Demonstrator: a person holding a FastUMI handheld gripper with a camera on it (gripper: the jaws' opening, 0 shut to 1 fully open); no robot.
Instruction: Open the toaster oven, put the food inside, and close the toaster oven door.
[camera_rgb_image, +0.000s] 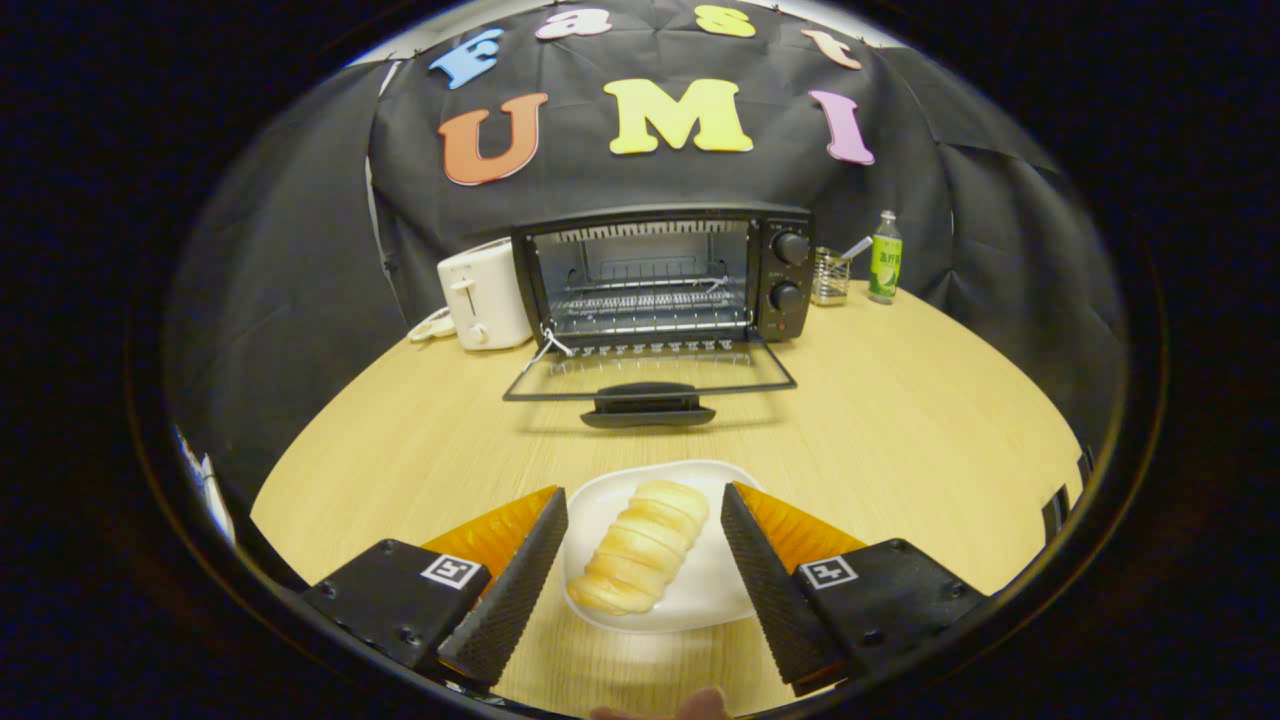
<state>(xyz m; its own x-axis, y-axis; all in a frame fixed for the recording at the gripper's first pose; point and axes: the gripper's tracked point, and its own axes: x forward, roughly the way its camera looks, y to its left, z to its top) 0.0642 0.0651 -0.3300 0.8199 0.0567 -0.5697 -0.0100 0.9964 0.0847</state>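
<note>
1. Right now your gripper (644, 520) has its fingers spread wide, one on each side of the white plate (700, 590), with a gap between each finger and the plate's rim as far as the view shows; neither presses on anything.
2. Between your fingers the plate lies flat on the wooden table (900, 430), and on it rests the food, a ridged, golden bread roll (640, 558), lying slantwise with its far end toward the right finger.
3. Beyond the plate, well apart from it, the toaster oven (665, 272) stands near the back of the table with its glass door (650, 378) folded down flat, the dark handle pointing toward you.
4. Inside, you can see a wire rack (648, 300); the cavity looks bare, though the far depth is small and hard to read.
5. Just beside the oven on the left stands a white toaster (483, 295).
6. To the oven's right sit a wire-mesh cup (830, 276) and a green bottle (885, 258).
7. A fingertip of your hand (700, 705) shows at the near edge, below the plate.
</note>
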